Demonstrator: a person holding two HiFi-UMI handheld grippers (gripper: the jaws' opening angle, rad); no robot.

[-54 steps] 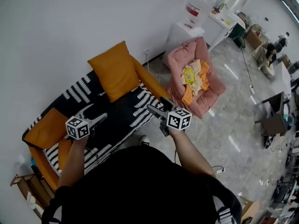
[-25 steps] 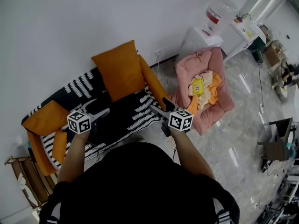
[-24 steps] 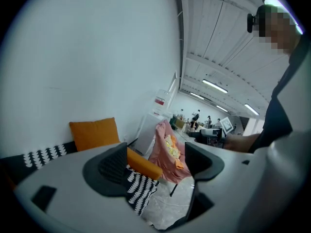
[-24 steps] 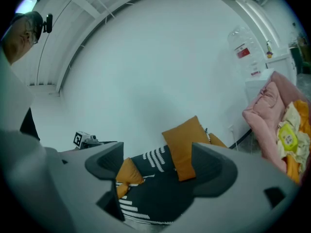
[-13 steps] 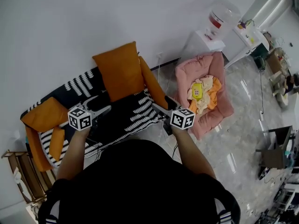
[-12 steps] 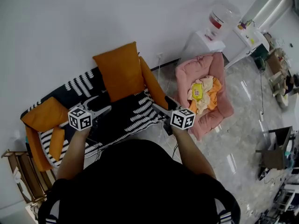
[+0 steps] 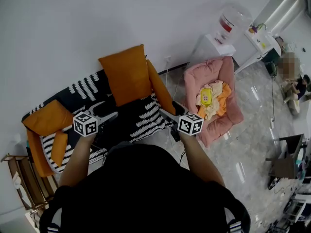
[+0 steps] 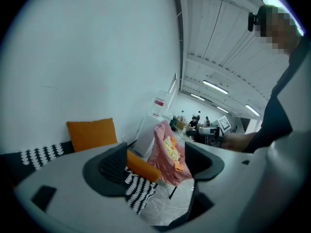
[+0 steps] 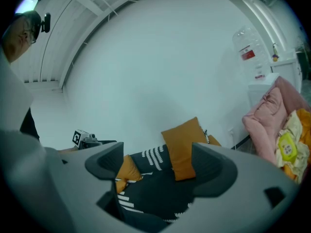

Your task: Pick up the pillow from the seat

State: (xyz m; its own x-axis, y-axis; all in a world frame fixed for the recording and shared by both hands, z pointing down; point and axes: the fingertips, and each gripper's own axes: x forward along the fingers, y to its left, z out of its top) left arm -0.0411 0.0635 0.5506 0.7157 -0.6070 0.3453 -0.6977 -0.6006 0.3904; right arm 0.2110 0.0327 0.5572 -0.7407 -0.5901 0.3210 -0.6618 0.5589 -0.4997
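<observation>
Task stage: approach only, nothing grasped yet.

Pillow: large, orange, standing upright on the back of the sofa seat and leaning on the white wall. It looks untouched. A second, smaller orange cushion lies at the left end of the same sofa. I cannot tell which one the task means, but the big one sits nearest the line of both grippers.

Left gripper: held over the front edge of the seat, well short of the pillow. Its fingers are spread wide with nothing between them. Through the gap its own view shows only the orange armrest, the patterned seat edge and a pink chair beyond.

Right gripper: held at the sofa's right front corner, also apart from the pillow. Its fingers are spread with nothing pinched. Its view frames the dark seat and the pillow's lower part between them, so it seems the better aimed of the two.

Done: person stands in front of the sofa, both grippers raised and ready.

Left: all of the real work, namely reach forward to the pillow, close on an edge or corner, lift it off the seat. Soft stuffing will likely squash under the fingers, so a deep bite looks wise
</observation>
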